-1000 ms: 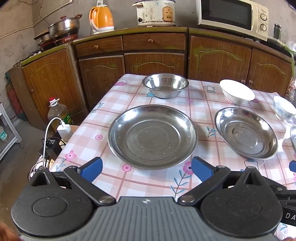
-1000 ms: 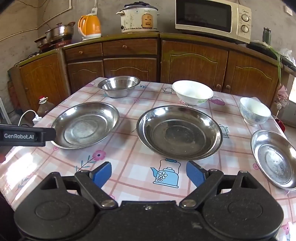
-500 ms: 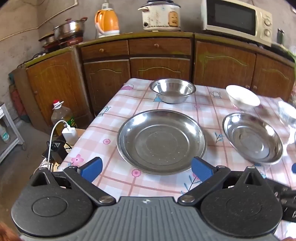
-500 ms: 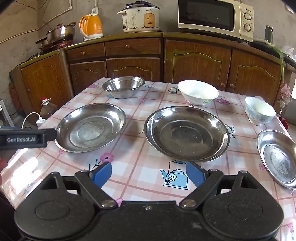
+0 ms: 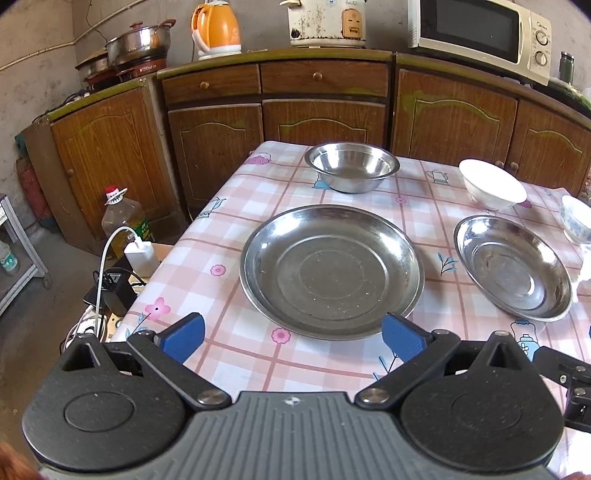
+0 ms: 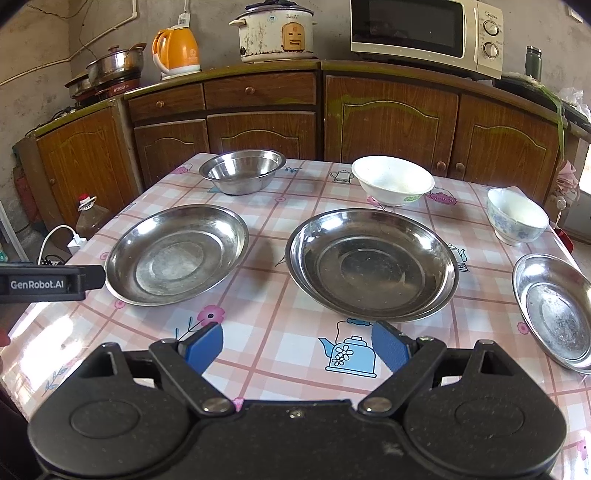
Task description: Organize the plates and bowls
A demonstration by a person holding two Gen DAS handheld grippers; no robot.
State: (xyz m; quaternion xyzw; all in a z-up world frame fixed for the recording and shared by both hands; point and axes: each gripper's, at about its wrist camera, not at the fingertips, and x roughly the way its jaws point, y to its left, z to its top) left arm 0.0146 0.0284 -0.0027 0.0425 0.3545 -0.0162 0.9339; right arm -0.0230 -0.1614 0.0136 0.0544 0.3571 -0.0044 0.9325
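On the checked tablecloth point(image 5: 236, 236), a steel plate point(image 5: 330, 271) lies just ahead of my left gripper point(image 5: 293, 336), which is open and holds nothing. A second steel plate point(image 5: 513, 267) lies to its right. In the right wrist view that second plate point(image 6: 371, 264) sits in front of my open, empty right gripper point(image 6: 297, 345). The first plate point(image 6: 177, 254) is to its left and a smaller steel plate point(image 6: 554, 310) is at the right edge. Further back stand a steel bowl point(image 6: 242, 170), a white bowl point(image 6: 393, 181) and a blue-patterned bowl point(image 6: 517, 216).
Wooden cabinets point(image 6: 391, 122) run behind the table, with a kettle point(image 6: 177, 48), rice cooker point(image 6: 275, 31) and microwave point(image 6: 424, 33) on top. An oil bottle point(image 5: 123, 221), charger and cables point(image 5: 110, 280) sit on the floor at the table's left. The left gripper's body point(image 6: 48, 282) shows at the left.
Both grippers have drifted slightly back and left, so the plates sit a little further right in each view. No dish has moved and both jaws stay as wide as before.
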